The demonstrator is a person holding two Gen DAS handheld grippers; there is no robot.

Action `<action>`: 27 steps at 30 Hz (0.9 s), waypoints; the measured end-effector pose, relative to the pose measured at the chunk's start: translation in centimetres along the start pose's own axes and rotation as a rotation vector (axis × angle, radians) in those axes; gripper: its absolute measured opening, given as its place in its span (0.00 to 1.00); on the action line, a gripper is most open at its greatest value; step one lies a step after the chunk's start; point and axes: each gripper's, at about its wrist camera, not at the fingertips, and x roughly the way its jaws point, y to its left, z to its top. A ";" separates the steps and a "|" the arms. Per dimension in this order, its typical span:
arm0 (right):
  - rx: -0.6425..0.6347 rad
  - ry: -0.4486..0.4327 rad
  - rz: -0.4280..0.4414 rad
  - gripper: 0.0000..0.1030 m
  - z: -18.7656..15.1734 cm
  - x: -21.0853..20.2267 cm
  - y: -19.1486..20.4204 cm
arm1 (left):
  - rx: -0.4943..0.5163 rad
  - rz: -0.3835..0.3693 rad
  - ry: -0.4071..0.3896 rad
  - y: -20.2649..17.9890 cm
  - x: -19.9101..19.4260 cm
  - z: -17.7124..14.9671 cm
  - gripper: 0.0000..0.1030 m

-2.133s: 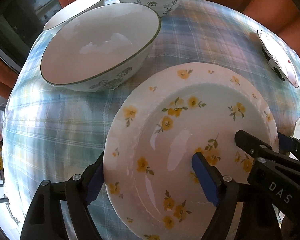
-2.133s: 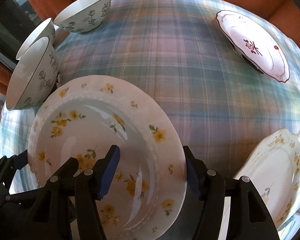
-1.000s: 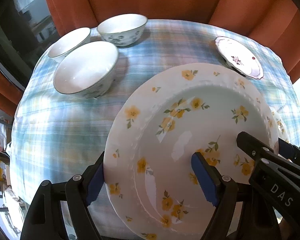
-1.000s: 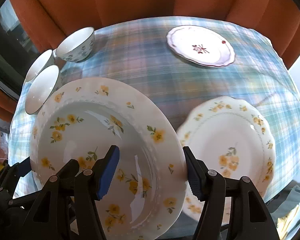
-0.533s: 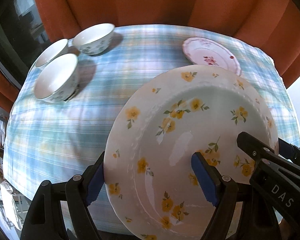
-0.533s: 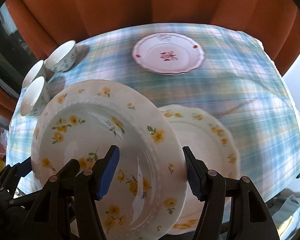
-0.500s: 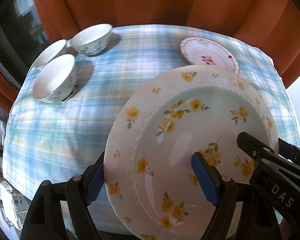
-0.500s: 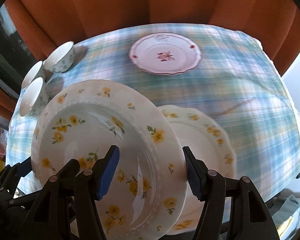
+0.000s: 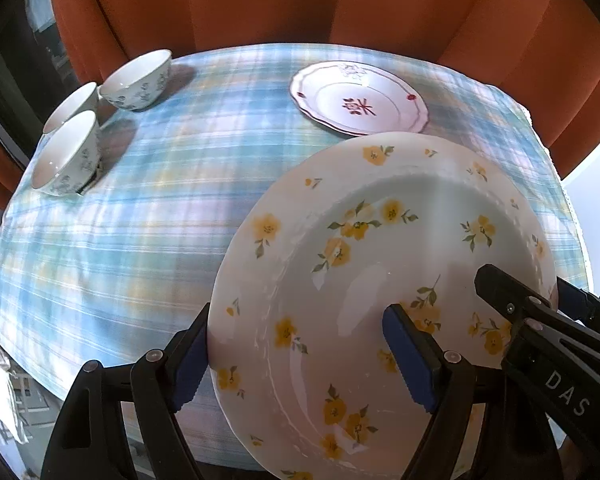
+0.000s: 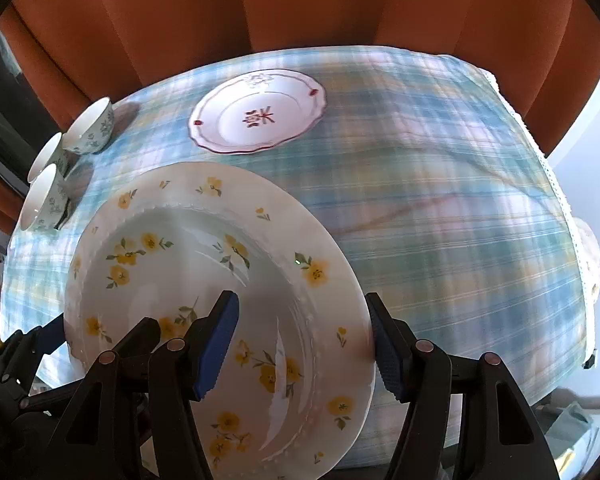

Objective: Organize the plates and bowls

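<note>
A large white plate with yellow flowers (image 9: 384, 280) is held above the table by both grippers. My left gripper (image 9: 296, 356) is shut on its left rim. My right gripper (image 10: 304, 348) is shut on its right rim (image 10: 220, 300); the right gripper also shows in the left wrist view (image 9: 540, 320). A smaller white plate with a red motif (image 9: 360, 98) lies at the table's far side (image 10: 256, 114). Three white bowls with dark floral print (image 9: 136, 80) stand at the far left (image 10: 88, 128).
The table wears a blue plaid cloth (image 9: 160, 200) with its edges close on all sides (image 10: 460, 220). Orange curtains (image 9: 300, 0) hang behind the table. A second yellow-flowered plate seen earlier is hidden under the held plate.
Both grippers have lifted the yellow-flowered plate higher and carried it rightward. The bowls have shrunk to the far left. The second yellow-flowered plate has gone out of sight beneath the held one.
</note>
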 end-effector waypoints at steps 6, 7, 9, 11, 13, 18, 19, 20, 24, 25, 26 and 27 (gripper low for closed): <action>-0.020 0.009 -0.014 0.65 0.0 0.4 -2.2 | -0.029 -0.016 0.019 -1.6 1.0 -0.5 0.80; -0.025 0.012 -0.017 0.65 0.0 0.5 -2.5 | -0.036 -0.020 0.025 -1.8 1.2 -0.5 0.80; -0.034 0.020 -0.021 0.65 0.0 0.7 -2.9 | -0.049 -0.025 0.037 -2.0 1.7 -0.8 0.80; -0.046 0.030 -0.027 0.65 -0.1 1.1 -3.2 | -0.064 -0.034 0.051 -2.3 2.2 -1.0 0.81; -0.055 0.040 -0.032 0.65 0.0 1.4 -3.5 | -0.079 -0.043 0.068 -2.4 2.8 -1.2 0.81; -0.085 0.067 -0.044 0.65 0.0 2.4 -3.7 | -0.125 -0.059 0.106 -2.3 3.8 -1.6 0.81; -0.093 0.070 -0.043 0.65 0.1 2.5 -3.6 | -0.131 -0.059 0.110 -2.2 3.9 -1.6 0.81; -0.099 0.073 -0.043 0.65 0.1 2.7 -3.5 | -0.138 -0.059 0.114 -2.1 4.1 -1.6 0.81; -0.119 0.087 -0.040 0.65 0.3 3.3 -3.1 | -0.156 -0.053 0.129 -1.9 4.6 -1.6 0.81; -0.122 0.088 -0.039 0.65 0.3 3.4 -3.0 | -0.160 -0.051 0.130 -1.8 4.7 -1.6 0.81; -0.125 0.088 -0.038 0.65 0.4 3.5 -2.9 | -0.164 -0.047 0.130 -1.7 4.8 -1.6 0.81; -0.128 0.087 -0.035 0.65 0.4 3.6 -2.8 | -0.167 -0.045 0.131 -1.6 4.9 -1.5 0.81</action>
